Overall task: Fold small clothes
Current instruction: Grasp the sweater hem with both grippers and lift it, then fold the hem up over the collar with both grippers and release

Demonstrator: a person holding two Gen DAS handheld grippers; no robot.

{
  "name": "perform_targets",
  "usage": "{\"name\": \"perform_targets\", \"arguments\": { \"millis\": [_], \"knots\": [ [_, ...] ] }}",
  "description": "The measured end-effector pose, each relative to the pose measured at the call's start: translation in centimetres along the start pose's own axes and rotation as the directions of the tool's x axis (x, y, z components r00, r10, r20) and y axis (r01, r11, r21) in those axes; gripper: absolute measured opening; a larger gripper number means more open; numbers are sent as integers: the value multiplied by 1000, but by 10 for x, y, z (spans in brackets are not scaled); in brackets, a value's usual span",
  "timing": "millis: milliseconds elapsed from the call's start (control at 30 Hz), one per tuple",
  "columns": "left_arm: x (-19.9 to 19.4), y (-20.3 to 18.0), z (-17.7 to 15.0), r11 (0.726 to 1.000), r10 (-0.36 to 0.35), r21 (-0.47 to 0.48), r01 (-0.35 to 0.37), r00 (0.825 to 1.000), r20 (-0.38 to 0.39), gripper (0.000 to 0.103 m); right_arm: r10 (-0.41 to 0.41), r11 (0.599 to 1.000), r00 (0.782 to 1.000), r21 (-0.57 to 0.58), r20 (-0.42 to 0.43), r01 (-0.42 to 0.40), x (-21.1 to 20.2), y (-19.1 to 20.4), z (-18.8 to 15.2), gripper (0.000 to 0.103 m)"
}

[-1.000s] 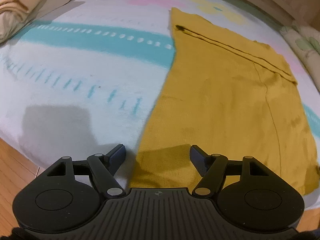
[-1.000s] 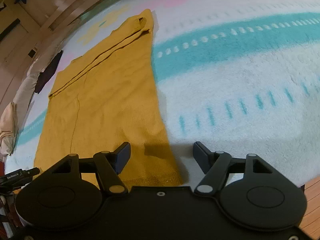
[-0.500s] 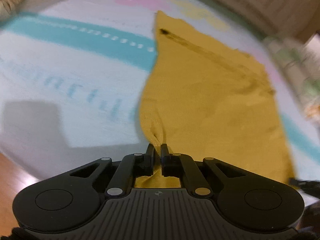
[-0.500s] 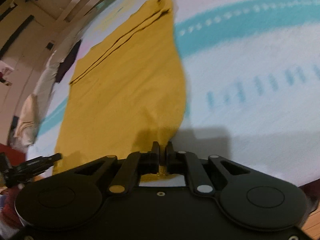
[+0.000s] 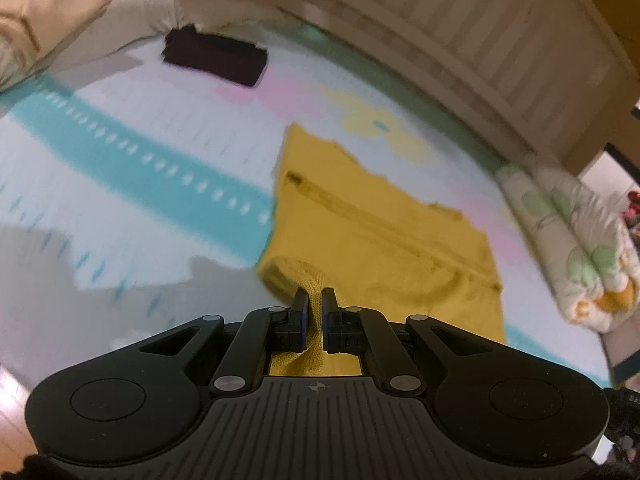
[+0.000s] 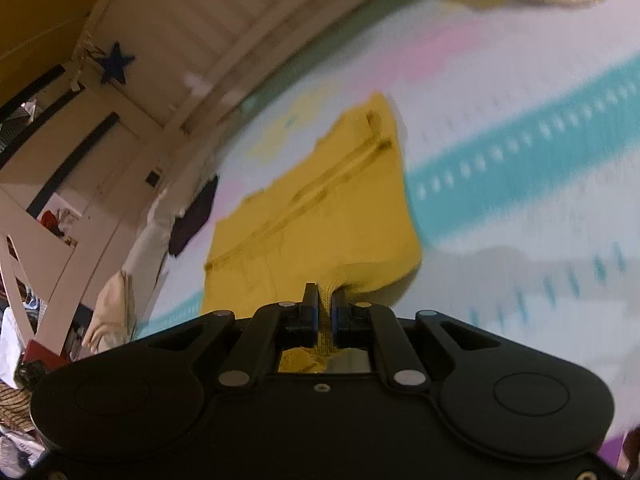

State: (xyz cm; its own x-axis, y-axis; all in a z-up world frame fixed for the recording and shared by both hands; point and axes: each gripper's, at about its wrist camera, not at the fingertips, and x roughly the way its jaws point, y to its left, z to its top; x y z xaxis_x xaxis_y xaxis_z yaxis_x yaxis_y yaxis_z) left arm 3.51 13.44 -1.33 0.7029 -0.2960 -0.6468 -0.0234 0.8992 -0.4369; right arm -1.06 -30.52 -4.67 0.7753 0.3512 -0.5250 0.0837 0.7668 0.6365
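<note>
Since a second ago we've carried the knit's (image 5: 384,240) near hem forward. Left tongs (image 5: 315,304) and right tongs (image 6: 325,300) each pinch a corner, halving the knit on the bed (image 5: 140,184).

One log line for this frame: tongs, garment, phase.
left tongs: shut on sweater hem | right tongs: shut on sweater hem | near edge lifted off blanket, far part flat | phase: folding
</note>
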Motion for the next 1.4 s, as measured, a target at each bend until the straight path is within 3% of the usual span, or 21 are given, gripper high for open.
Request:
{"name": "perform_targets", "arguments": {
  "millis": [167,400,767,1100,1400],
  "knots": [
    [7,-16,39,1000,-23,17,23,999,26,6,0,1000,998,-11,61,1,4,14,34,14],
    [44,-33,94,999,-40,35,39,999,25,6,-48,998,997,-33,66,50,40,27,87,14],
    [130,-27,135,1000,21,6,-21,1000,-23,6,-123,990,992,-59,23,124,130,21,150,14],
    [197,-10,145,997,82,-1,-83,993,-80,6,-186,981,982,-65,-27,184,201,5,170,14],
    [224,4,150,994,102,-29,-104,993,-62,7,-230,972,972,-56,-42,228,229,-17,164,16]
  ]
}}
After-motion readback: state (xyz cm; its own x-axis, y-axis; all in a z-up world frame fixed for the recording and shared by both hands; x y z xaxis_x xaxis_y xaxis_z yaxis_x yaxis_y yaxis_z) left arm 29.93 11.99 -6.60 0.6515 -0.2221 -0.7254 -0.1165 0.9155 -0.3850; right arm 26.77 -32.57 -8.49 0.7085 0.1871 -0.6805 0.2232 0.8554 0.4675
